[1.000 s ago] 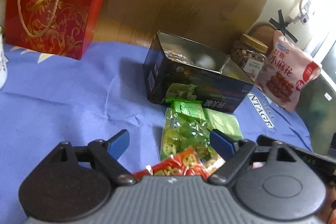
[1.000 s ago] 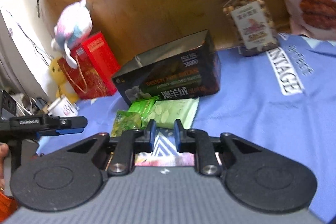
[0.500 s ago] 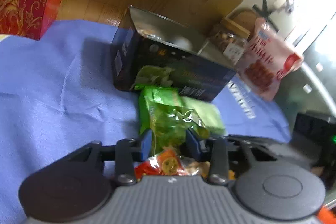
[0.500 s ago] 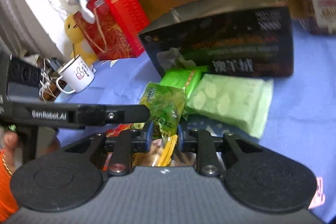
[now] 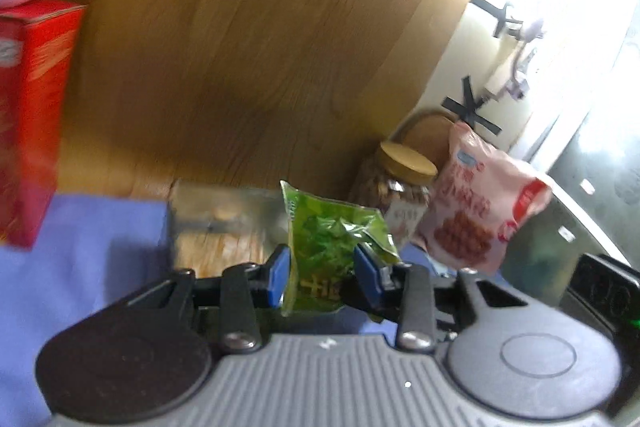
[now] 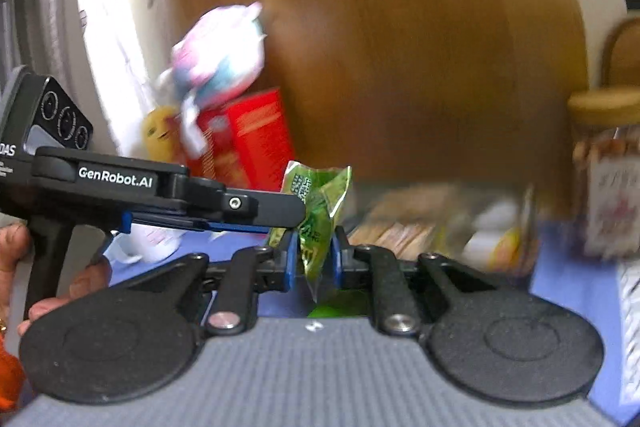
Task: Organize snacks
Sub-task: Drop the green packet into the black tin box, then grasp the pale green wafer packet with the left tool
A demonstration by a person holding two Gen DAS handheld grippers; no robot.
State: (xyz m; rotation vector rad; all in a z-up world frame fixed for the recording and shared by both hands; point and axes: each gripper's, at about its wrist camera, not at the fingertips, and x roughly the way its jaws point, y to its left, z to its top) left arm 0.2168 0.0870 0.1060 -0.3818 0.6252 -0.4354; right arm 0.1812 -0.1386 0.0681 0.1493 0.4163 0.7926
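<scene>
**Spotter:** Where is the packet, and who has it?

**Operator:** I have the green packet (image 5: 332, 235) lifted clear of the blue worktop (image 5: 100, 247), in front of the open tin (image 5: 224, 227). My left tongs (image 5: 320, 263) are narrow and pinch its lower half. My right tongs (image 6: 314, 251) are closing on what seems the same packet, low on its edge.

**Spotter:** What could go wrong?

**Operator:** I'd judge tearing the likeliest: if my two hands drift apart, the thin film could split or pull out of one pair of pads. Both grips sit low, so the top could flop over and catch the tin's rim on the way in. Both views are blurred, so my aim is rough.

**Spotter:** How does it look?

**Operator:** Glossy green film, partly clear and crinkled, standing upright above the pads. The top is a flat sealed edge with small print. It looks light and floppy.
</scene>
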